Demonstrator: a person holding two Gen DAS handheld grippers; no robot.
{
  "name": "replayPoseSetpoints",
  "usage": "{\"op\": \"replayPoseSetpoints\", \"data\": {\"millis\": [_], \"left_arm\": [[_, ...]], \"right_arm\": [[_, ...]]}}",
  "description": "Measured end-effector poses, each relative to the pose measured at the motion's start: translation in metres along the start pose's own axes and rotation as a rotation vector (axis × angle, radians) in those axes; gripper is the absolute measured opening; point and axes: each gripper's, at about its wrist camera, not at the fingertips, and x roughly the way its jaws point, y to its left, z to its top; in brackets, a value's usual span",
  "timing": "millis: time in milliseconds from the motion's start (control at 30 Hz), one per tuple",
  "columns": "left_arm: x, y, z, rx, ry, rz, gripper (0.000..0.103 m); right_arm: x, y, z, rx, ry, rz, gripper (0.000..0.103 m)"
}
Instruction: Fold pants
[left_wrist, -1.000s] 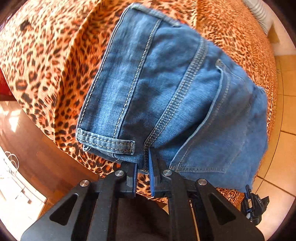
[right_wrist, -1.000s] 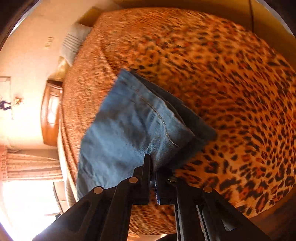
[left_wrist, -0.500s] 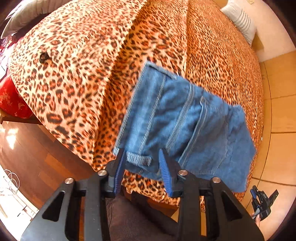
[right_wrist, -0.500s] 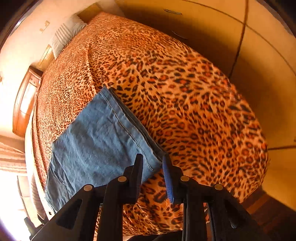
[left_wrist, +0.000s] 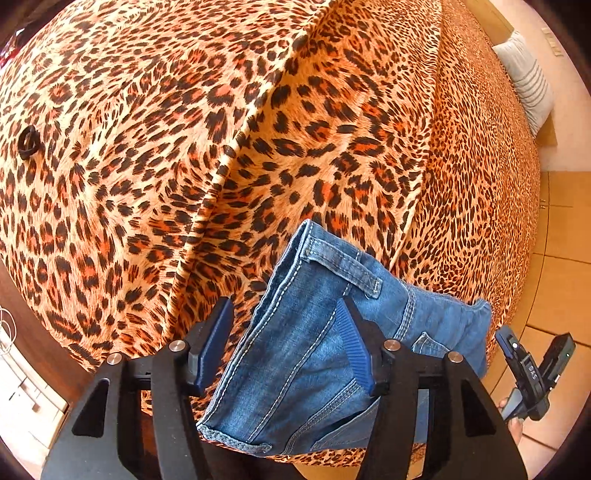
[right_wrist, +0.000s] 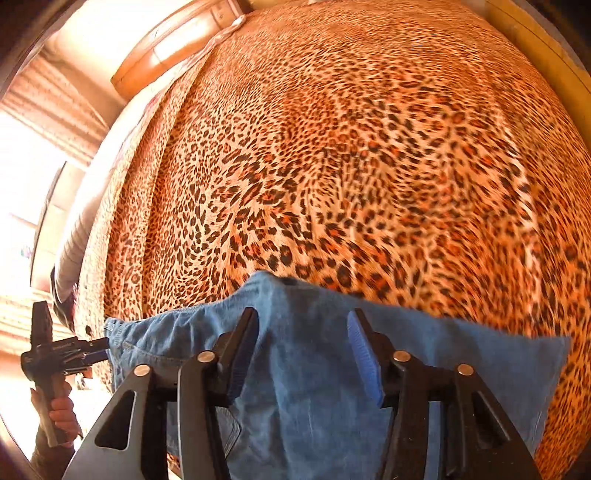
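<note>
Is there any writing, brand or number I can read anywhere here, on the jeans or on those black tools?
"B4S", or something close to it: small pale characters on the right gripper seen at the edge of the left wrist view; too small to be sure.
Pale marking on the left gripper seen in the right wrist view: too blurred to read.
Jeans: no label or brand shows.
Leopard bedspread: no text.

I see the pants (left_wrist: 295, 354) as blue denim, coarse weave, pale raised stitching along the seams. The bed (left_wrist: 258, 147) wears a soft, matt leopard-print cloth, lightly creased. My left tongs (left_wrist: 286, 349) look like matt black plastic with shiny metal rivets and ribbed blue pads (left_wrist: 352, 345).
</note>
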Motion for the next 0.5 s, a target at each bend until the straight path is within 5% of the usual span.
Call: {"op": "replayPoseSetpoints", "data": {"millis": [267,333,433,500], "left_arm": [[0.007,-0.006,0.003,0.068,0.071,-0.091,0.063],[0.002,-0.010,-0.001,0.084,0.040,-0.057,0.038],[0.008,-0.026,0.005,0.111,0.015,0.021,0.026],[0.014,-0.028,0.012,0.117,-0.007,0.157,0.018]], "right_arm": [[0.065,0.049,0.018,-0.259,0.186,-0.094,0.055],[0.071,0.057,0.014,-0.329,0.216,-0.130,0.003],[0.060,0.061,0.013,-0.343,0.162,-0.163,0.002],[0.063,0.054,0.020,-0.259,0.155,-0.164,0.002]]}}
